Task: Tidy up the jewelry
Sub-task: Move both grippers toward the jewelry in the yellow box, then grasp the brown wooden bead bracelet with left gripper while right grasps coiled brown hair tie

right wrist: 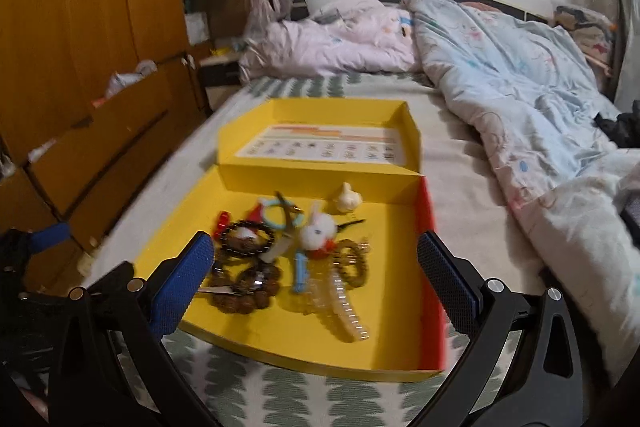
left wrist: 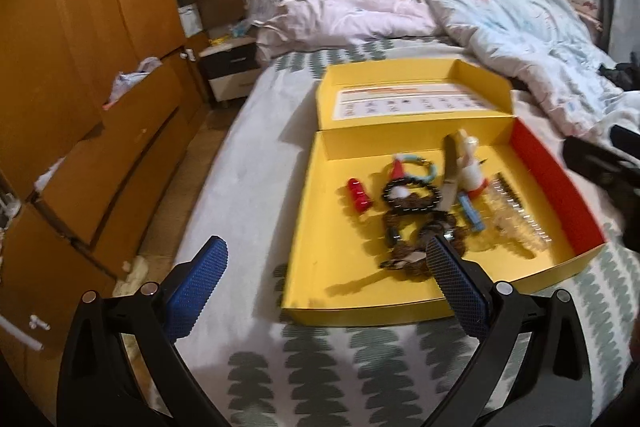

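Observation:
A yellow box (left wrist: 312, 239) (right wrist: 168, 247) with a red right wall lies open on the bed, its lid folded back. Inside is a jumble: a black bead bracelet (left wrist: 408, 197) (right wrist: 246, 239), brown bead strings (left wrist: 416, 251) (right wrist: 244, 291), a turquoise ring bracelet (left wrist: 420, 167) (right wrist: 276, 217), a red clip (left wrist: 358, 195), a white plush rabbit (right wrist: 318, 231), a blue clip (right wrist: 300, 273) and a clear hair claw (left wrist: 516, 219) (right wrist: 340, 303). My left gripper (left wrist: 326, 279) hovers open over the box's near left edge. My right gripper (right wrist: 314, 275) hangs open above the pile.
The bed carries a leaf-print sheet (left wrist: 320, 379), a pink quilt (left wrist: 344, 15) and a pale blue quilt (left wrist: 520, 27) at the back right. A wooden wardrobe with drawers (left wrist: 80, 87) stands left, a small nightstand (left wrist: 232, 67) beside it.

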`<state>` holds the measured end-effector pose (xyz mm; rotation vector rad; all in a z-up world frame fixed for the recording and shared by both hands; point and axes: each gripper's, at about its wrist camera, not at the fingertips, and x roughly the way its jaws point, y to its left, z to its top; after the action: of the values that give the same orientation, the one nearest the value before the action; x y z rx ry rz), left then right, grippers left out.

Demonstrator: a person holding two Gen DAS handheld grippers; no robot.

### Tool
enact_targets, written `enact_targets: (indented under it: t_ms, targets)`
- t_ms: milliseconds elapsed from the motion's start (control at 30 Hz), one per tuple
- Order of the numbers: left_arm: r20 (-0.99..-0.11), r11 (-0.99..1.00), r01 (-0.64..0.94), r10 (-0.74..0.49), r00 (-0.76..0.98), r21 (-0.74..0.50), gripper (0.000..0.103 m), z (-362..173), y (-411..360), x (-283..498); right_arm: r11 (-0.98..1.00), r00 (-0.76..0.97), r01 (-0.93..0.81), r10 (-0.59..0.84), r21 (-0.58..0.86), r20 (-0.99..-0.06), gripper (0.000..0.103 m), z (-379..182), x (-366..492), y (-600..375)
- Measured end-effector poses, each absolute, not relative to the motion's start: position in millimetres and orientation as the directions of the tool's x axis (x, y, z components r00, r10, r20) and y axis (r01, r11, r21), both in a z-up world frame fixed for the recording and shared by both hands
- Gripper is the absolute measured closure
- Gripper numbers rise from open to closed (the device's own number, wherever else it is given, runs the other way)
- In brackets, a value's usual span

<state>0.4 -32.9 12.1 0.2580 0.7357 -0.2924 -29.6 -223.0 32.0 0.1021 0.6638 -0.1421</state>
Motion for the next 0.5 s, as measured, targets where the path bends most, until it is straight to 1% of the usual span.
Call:
enact_targets:
  t_ms: [100, 133, 200, 333, 433, 500]
  targets:
    - [-0.73, 0.921, 0.385, -0.229, 0.644, 0.051, 0.004, 9, -36, 8, 0.984, 0.763, 0.125, -0.013, 0.128, -0.646, 0.003, 35, -17, -233]
    - [-0.733, 0.921, 0.387, -0.24, 0.636, 0.034, 0.004, 8, -37, 11, 0.98, 0.747, 0.109, 0.031, 0.169, -0.664, 0.003, 36, -9, -238]
    - [-0.728, 0.921, 0.39, -0.257, 0.636, 0.016, 0.004, 7, -40, 14, 0.975, 0.729, 0.081, 0.082, 0.205, -0.68, 0.003, 38, 2, -242]
    - [-0.724, 0.912, 0.407, -0.309, 0.617, -0.042, 0.004, 7, -45, 20, 0.981, 0.68, 0.031, 0.121, 0.193, -0.724, 0.003, 36, 16, -236]
    - [-0.739, 0.917, 0.396, -0.293, 0.606, -0.039, 0.004, 3, -49, 26, 0.977, 0.666, 0.011, 0.153, 0.214, -0.73, 0.003, 30, 19, -235]
    - [-0.766, 0.925, 0.38, -0.267, 0.584, -0.032, 0.004, -4, -51, 33, 0.97, 0.65, 0.015, 0.176, 0.244, -0.739, 0.003, 21, 22, -239]
